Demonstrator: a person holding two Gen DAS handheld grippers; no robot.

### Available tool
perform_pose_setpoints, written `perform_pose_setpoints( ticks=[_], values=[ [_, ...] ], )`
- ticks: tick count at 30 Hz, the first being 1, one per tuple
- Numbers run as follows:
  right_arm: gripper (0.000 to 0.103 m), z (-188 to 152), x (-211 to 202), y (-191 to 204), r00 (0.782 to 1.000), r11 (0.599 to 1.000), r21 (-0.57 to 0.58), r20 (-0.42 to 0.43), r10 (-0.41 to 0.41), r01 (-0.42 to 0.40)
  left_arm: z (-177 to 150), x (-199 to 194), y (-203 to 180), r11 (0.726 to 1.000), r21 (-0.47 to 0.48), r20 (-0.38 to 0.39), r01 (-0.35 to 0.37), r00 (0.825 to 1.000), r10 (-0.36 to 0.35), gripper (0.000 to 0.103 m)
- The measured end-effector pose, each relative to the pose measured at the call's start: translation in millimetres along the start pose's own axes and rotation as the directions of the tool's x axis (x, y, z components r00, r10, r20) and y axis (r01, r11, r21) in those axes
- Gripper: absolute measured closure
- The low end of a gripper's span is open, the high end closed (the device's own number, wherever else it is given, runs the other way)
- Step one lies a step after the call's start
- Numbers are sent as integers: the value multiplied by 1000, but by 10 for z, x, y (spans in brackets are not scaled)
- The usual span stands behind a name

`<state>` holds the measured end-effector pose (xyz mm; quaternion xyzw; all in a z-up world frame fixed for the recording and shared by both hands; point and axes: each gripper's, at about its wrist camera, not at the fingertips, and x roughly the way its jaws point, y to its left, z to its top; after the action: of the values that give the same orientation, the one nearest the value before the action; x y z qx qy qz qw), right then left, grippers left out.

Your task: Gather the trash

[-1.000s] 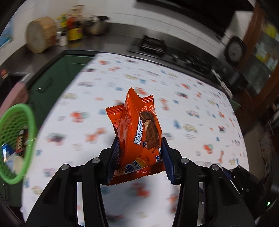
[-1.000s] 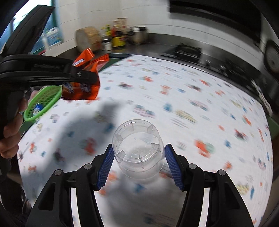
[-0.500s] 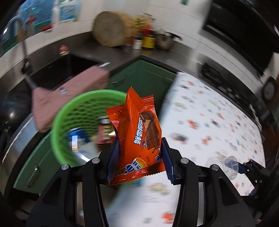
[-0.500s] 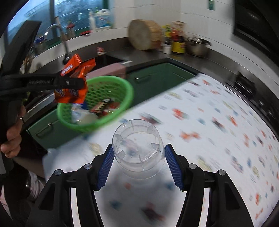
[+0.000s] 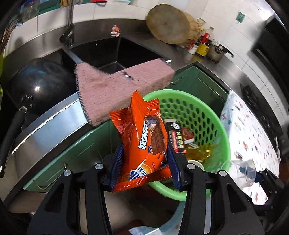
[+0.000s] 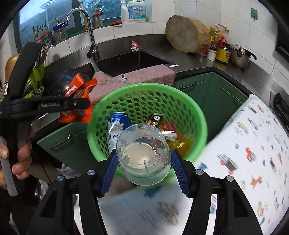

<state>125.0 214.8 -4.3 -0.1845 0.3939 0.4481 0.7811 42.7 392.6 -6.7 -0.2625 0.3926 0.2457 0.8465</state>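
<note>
The left gripper is clenched on an orange foil snack wrapper, its blue ribbed pads pressing both sides; the wrapper stands upright and carries white Chinese characters running down its face, a picture of a chocolate-coated wafer, a blue and orange logo near the bottom seam and the printed digits "1904". From the right wrist view the same wrapper hangs just outside the left rim of the round green perforated plastic basket, and the black arm of the left gripper reads "GenRobot.AI" in pale letters. The right gripper grips a clear plastic cup lying on its side between the blue pads, its open mouth towards the camera and raised Chinese characters moulded along its upper rim; it sits in front of the basket's near rim. Inside the basket lie a blue and white drink can, a black carton with white and red print, a red packet and crumpled yellow cellophane. A pink cloth drapes over the steel sink edge beyond the basket. On the window ledge stands a white detergent bottle with a blue label, its writing too small to read.
</note>
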Motion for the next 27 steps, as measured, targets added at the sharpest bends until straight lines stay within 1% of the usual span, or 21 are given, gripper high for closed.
perform_pose_setpoints(
  ticks=[4, 8, 10, 11, 13, 15, 16, 18, 19, 20, 23, 25, 27],
  values=[
    [45, 120, 132, 4, 1000, 1000, 23, -3, -10, 10, 61, 88, 8, 999, -23, -16, 40, 999, -40, 56],
    [45, 197, 178, -90, 1000, 998, 64, 7, -1, 0, 126, 182, -158, 998, 2, -24, 59, 998, -59, 56],
    [44, 209, 179, -140, 1000, 997, 81, 10, 6, -6, 143, 231, -236, 998, 12, -31, 63, 998, -63, 54],
    [43, 212, 181, -165, 1000, 996, 85, 10, 4, -5, 155, 255, -283, 997, 18, -34, 72, 997, -71, 51],
    [36, 202, 167, -209, 1000, 996, 90, 17, -1, 0, 170, 288, -347, 997, 27, -36, 73, 997, -72, 46],
    [34, 180, 144, -258, 1000, 995, 98, 20, 4, -6, 170, 312, -417, 996, 43, -38, 75, 997, -73, 39],
    [34, 170, 129, -269, 1000, 995, 97, 22, 4, -6, 162, 316, -448, 997, 47, -36, 68, 997, -67, 32],
    [33, 134, 88, -299, 1000, 995, 99, 24, 3, -5, 141, 292, -481, 996, 62, -25, 68, 997, -66, 31],
    [33, 107, 54, -314, 1000, 995, 100, 27, 2, -5, 121, 271, -516, 995, 79, -20, 58, 998, -57, 29],
    [32, 93, 32, -327, 1000, 995, 100, 29, 1, -4, 111, 255, -531, 995, 88, -15, 48, 999, -47, 23],
    [28, 23, -86, -356, 999, 995, 96, 39, -18, 15, 78, 159, -577, 993, 112, 10, 38, 999, -39, 21],
    [27, -22, -160, -368, 999, 995, 96, 40, -23, 19, 63, 101, -607, 992, 122, 22, 35, 999, -38, 16],
    [23, -83, -262, -375, 998, 995, 93, 47, -44, 40, 32, 6, -647, 990, 139, 46, 30, 998, -37, 14]
  ],
)
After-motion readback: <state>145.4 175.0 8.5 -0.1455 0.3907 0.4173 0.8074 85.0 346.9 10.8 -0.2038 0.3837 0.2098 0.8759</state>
